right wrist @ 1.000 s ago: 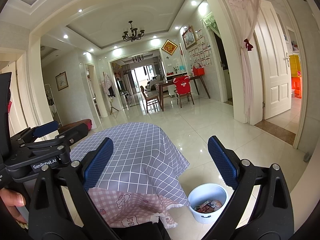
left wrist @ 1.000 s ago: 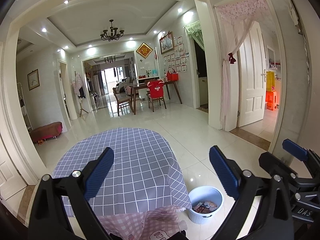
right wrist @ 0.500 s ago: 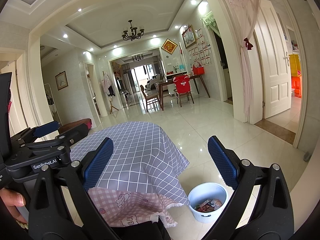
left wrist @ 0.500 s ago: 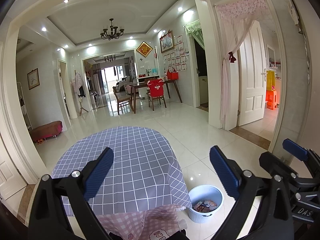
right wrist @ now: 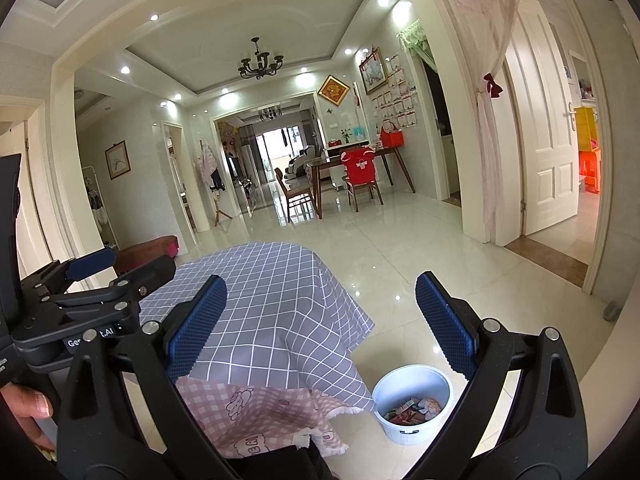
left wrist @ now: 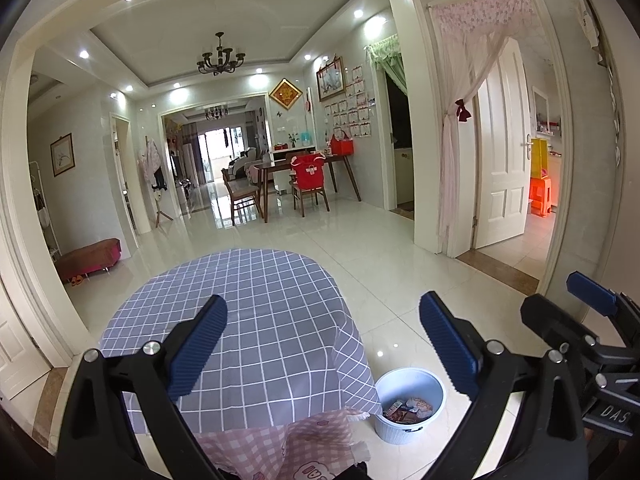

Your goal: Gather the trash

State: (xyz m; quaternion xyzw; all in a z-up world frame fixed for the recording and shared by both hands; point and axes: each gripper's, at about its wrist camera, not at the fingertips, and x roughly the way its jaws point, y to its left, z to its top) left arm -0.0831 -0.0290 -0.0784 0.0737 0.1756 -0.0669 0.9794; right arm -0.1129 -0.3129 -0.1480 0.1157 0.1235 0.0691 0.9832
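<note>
Blue-padded black grippers fill the foreground, both with jaws spread wide and holding nothing: the left gripper (left wrist: 322, 336) and the right gripper (right wrist: 320, 320), side by side above a round table draped in a grey-and-white checked tablecloth (left wrist: 256, 320) over a pink checked cloth (right wrist: 260, 412). A person's hand (right wrist: 28, 412) grips the left tool's handle. Just beside the table, on the glossy white tile floor (left wrist: 400, 264), stands a white ribbed plastic bin (left wrist: 410, 404) containing crumpled wrappers (right wrist: 410, 410). Beyond, a dark wooden dining table (left wrist: 304, 168) stands along the far wall.
</note>
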